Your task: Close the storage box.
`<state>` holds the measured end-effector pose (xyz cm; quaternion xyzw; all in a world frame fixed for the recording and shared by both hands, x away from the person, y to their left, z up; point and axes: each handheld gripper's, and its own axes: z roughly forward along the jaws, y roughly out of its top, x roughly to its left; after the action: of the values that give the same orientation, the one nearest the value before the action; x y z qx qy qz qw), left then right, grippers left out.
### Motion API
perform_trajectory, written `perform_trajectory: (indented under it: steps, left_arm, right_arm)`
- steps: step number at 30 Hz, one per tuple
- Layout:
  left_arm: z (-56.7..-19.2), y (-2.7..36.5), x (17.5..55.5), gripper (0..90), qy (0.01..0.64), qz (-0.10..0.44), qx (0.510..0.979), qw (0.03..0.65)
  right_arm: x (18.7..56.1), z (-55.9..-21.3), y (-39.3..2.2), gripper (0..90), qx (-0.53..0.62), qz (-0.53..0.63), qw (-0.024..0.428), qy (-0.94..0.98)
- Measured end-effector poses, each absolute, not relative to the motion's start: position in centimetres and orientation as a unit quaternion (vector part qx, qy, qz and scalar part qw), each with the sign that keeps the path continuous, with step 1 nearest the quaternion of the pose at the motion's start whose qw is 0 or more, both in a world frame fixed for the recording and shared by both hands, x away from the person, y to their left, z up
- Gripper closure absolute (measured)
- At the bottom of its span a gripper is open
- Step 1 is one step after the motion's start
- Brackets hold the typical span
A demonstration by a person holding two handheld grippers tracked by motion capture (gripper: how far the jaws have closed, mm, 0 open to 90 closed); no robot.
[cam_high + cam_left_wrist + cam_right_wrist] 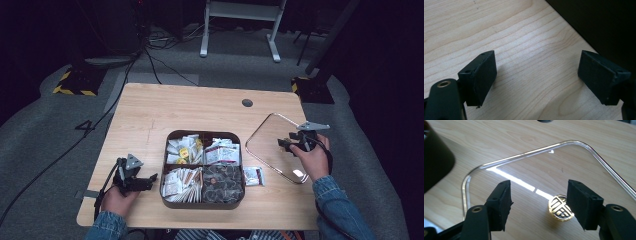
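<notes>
Wooden table (150, 115), lidless box (202, 201) central. Right of box: right gripper (537, 203) parted over clear lid (584, 167) (knob (560, 208) likely target). Left: left gripper (536, 80) parted, idle.

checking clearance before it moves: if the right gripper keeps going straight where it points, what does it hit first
Most likely the clear lid lying flat on the table. The right gripper points down at it, open, with the lid's gold knob just ahead between its fingers. How much gap remains is unclear.
</notes>
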<state>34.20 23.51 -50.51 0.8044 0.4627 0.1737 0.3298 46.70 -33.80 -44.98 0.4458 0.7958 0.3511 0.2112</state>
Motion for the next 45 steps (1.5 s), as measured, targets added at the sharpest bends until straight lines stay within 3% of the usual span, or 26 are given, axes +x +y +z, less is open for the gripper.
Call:
perform_trajectory:
  steps: [8, 19, 45]
  left_arm:
    - [-50.5, 23.5, 34.2, 15.9, 0.463, 0.174, 0.804, 0.329]
    - [-50.5, 23.5, 34.2, 15.9, 0.463, 0.175, 0.803, 0.33]
    - [-50.5, 23.5, 34.2, 15.9, 0.463, 0.175, 0.804, 0.33]
  right_arm:
    - [48.0, -47.6, -34.8, 39.3, 0.476, 0.331, 0.195, 0.791]
    - [48.1, -49.0, -35.4, 57.9, 0.475, 0.323, 0.209, 0.791]
    - [47.9, -48.4, -36.1, 58.9, 0.476, 0.353, 0.202, 0.78]
